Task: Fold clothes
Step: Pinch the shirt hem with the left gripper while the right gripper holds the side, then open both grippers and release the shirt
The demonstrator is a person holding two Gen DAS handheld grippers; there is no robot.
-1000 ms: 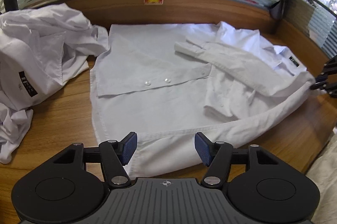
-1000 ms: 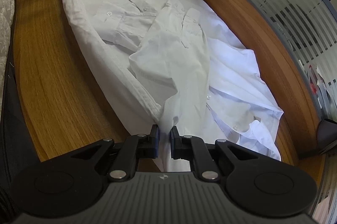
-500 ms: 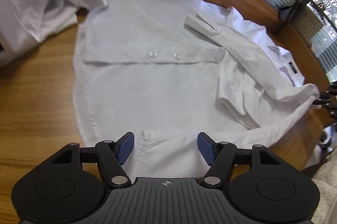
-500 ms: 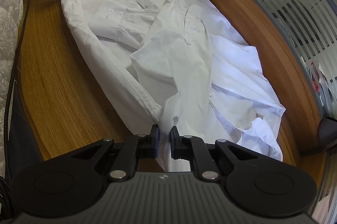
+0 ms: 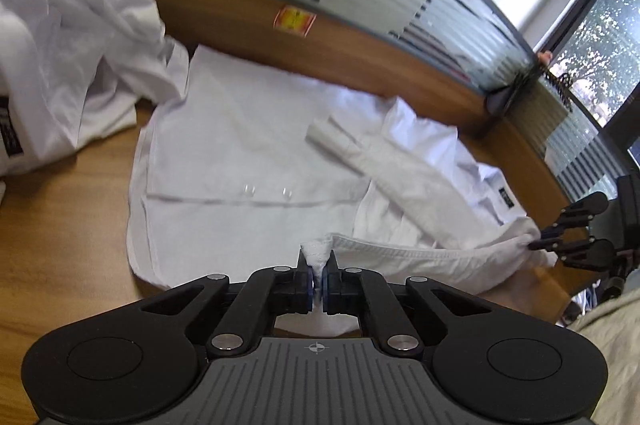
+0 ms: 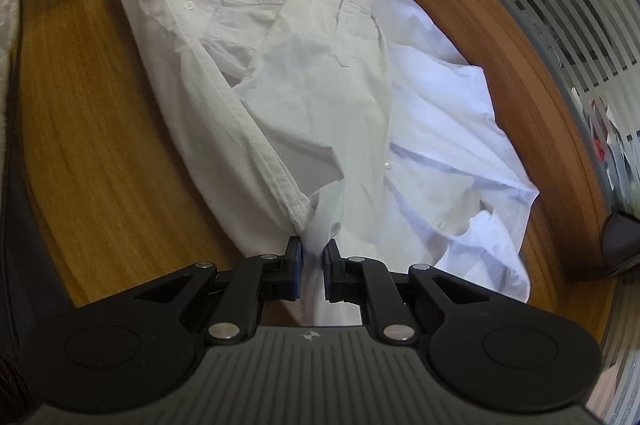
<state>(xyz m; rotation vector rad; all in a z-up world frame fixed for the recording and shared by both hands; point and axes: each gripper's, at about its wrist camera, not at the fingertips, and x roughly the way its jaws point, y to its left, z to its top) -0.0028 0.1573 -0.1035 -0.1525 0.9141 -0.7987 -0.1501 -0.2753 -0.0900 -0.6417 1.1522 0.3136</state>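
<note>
The left tool [image 5: 318, 279] has just snapped closed: a second ago its blue pads stood wide over the hem, now they pinch a small bunch of the white shirt [image 5: 248, 161] at the near edge, and that edge is lifted off the counter [image 5: 68, 225]. The right tool [image 6: 313, 267] is as before — narrow, clamped on a fold of the same shirt, at 3 o'clock in the left view.

The shirt lies spread on the wood-grain counter: thin, creased cotton with a stitched hem, clear round buttons and a sleeve folded across the chest. A small black neck label is too blurred to read. At 10 o'clock sits a crumpled pile of white clothes [image 5: 68, 57]; at 12 o'clock a red-and-yellow sticker [image 5: 295, 20] on the wooden partition — writing illegible.
</note>
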